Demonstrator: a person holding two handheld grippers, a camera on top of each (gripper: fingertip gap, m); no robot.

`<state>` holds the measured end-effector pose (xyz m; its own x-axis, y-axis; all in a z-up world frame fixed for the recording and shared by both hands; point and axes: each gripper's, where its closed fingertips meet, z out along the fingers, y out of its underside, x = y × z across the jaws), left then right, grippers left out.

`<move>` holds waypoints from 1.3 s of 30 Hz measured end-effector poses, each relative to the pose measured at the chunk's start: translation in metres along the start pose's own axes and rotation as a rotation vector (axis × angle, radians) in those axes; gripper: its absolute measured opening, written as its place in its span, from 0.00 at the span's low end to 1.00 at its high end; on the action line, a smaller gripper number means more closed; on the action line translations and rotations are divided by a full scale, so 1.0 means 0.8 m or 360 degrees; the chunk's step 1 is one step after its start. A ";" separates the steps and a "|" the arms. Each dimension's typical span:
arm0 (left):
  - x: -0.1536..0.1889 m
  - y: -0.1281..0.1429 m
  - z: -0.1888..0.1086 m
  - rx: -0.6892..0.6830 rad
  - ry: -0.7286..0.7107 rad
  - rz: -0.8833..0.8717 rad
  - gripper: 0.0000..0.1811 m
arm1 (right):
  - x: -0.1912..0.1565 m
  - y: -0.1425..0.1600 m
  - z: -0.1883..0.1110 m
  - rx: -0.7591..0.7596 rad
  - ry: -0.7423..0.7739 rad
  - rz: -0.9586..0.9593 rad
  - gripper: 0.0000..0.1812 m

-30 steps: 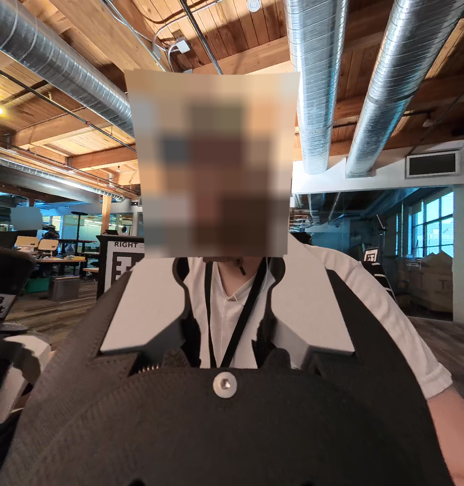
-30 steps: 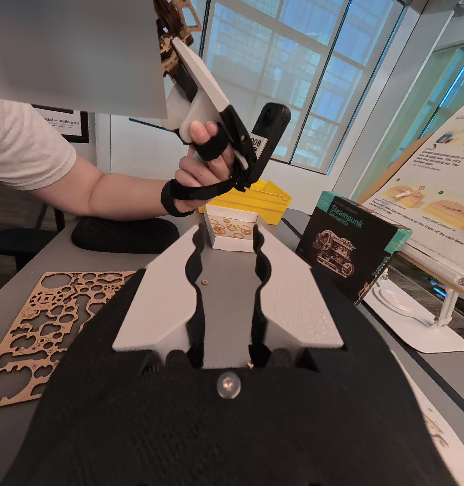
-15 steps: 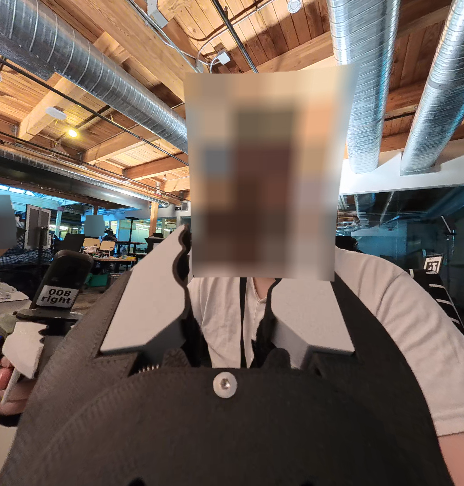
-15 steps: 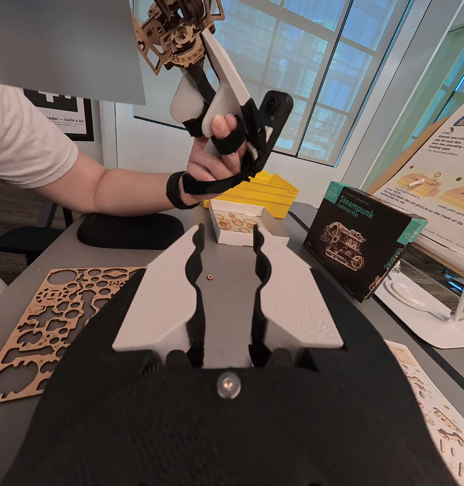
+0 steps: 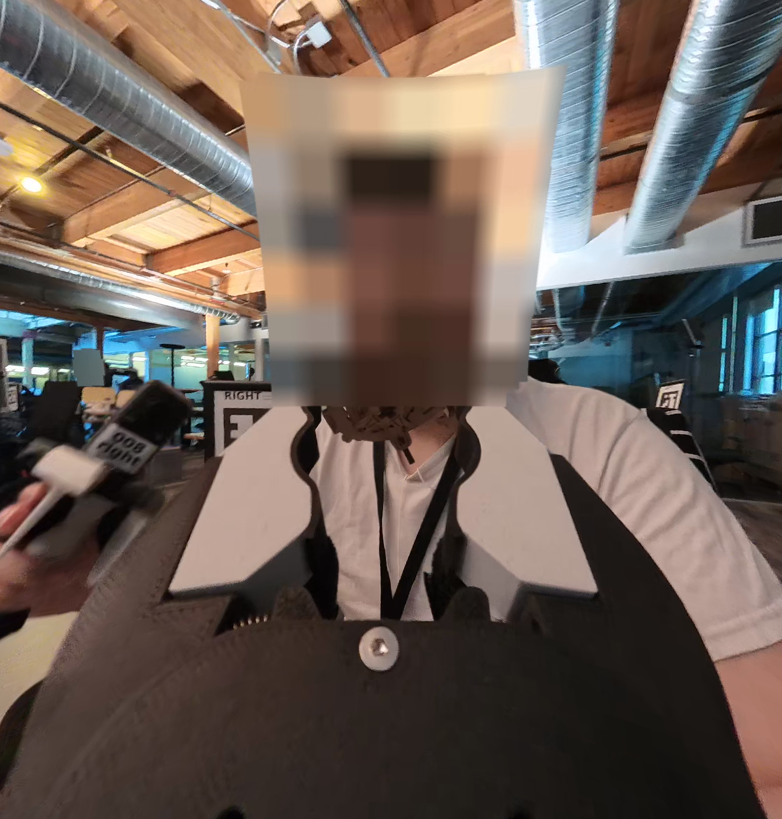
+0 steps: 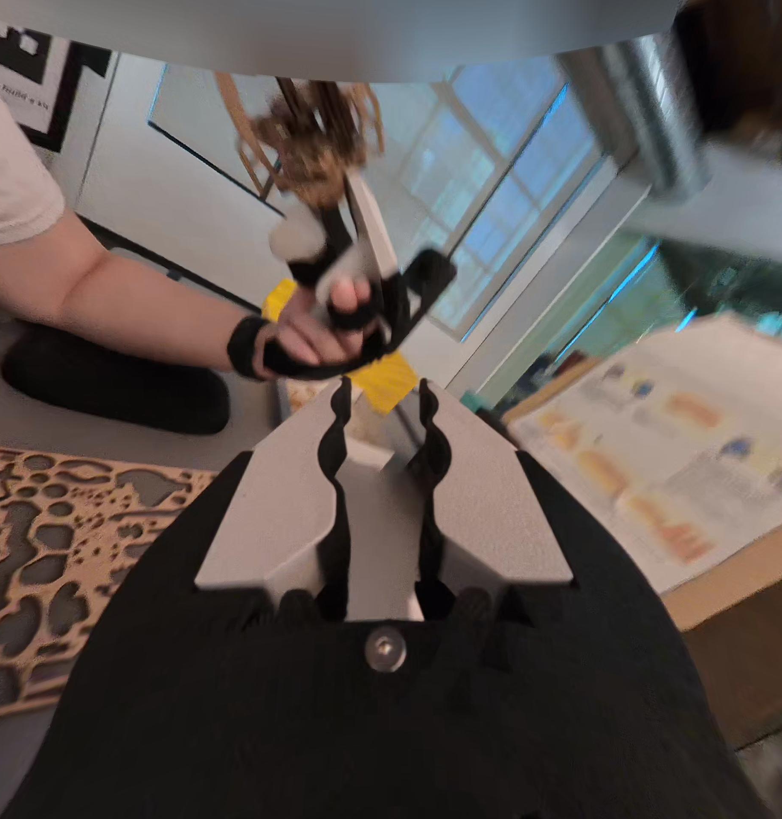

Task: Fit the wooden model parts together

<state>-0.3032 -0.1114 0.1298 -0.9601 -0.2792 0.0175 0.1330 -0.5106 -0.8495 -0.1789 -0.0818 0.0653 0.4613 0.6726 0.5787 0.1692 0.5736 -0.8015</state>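
Left hand-held gripper (image 5: 387, 425) apparently clamps the wooden model (image 6: 311, 150) aloft (blurred); right hand-held gripper (image 6: 384, 394) gapes empty.

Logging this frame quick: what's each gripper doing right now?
Left gripper: shut on the wooden model, raised in the air.
Right gripper: jaws open, holding nothing.

The grey desk (image 6: 247, 443) carries a punched-out wooden sheet (image 6: 61, 540) left of the tool, a black pad (image 6: 114, 394) beyond that sheet, a small white box (image 6: 367, 438) and a yellow bin (image 6: 384, 381) ahead of the tool's tips.
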 end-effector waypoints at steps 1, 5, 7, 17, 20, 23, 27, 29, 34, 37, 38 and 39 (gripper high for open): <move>0.002 -0.001 0.001 0.0025 0.0031 -0.0002 0.33 | -0.005 -0.029 0.005 0.0052 -0.0012 -0.0128 0.14; 0.011 -0.010 0.002 0.0141 0.0145 -0.0022 0.33 | -0.021 -0.112 0.036 0.0164 -0.0108 -0.0347 0.13; 0.014 -0.011 0.004 0.0143 0.0157 -0.0006 0.33 | -0.027 -0.132 0.051 0.0226 -0.0181 -0.0369 0.13; 0.018 -0.006 0.010 0.0100 0.0152 0.0046 0.33 | -0.042 -0.128 0.115 0.0291 -0.0232 -0.0356 0.13; 0.017 -0.006 0.008 0.0100 0.0151 0.0036 0.33 | -0.043 -0.126 0.124 0.0303 -0.0238 -0.0329 0.13; 0.015 -0.007 0.007 0.0107 0.0149 0.0021 0.33 | -0.040 -0.131 0.127 0.0350 -0.0240 -0.0288 0.12; 0.014 -0.005 0.007 0.0102 0.0144 0.0017 0.33 | -0.035 -0.128 0.131 0.0346 -0.0209 -0.0278 0.12; 0.014 -0.005 0.008 0.0099 0.0138 0.0020 0.33 | -0.037 -0.127 0.130 0.0355 -0.0225 -0.0276 0.11; 0.011 -0.005 0.008 0.0102 0.0112 0.0027 0.33 | -0.034 -0.135 0.127 0.0412 -0.0166 -0.0320 0.08; 0.010 -0.005 0.007 0.0106 0.0111 0.0022 0.33 | -0.033 -0.135 0.127 0.0427 -0.0151 -0.0344 0.08; 0.009 -0.004 0.009 0.0101 0.0113 0.0020 0.33 | -0.031 -0.134 0.127 0.0428 -0.0129 -0.0353 0.08; 0.008 -0.003 0.010 0.0097 0.0115 0.0021 0.33 | -0.032 -0.133 0.128 0.0423 -0.0131 -0.0357 0.08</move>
<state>-0.3079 -0.1182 0.1363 -0.9730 -0.2282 -0.0334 0.1584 -0.5562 -0.8158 -0.2979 -0.1121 0.1514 0.3647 0.5451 0.7549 0.0206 0.8058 -0.5918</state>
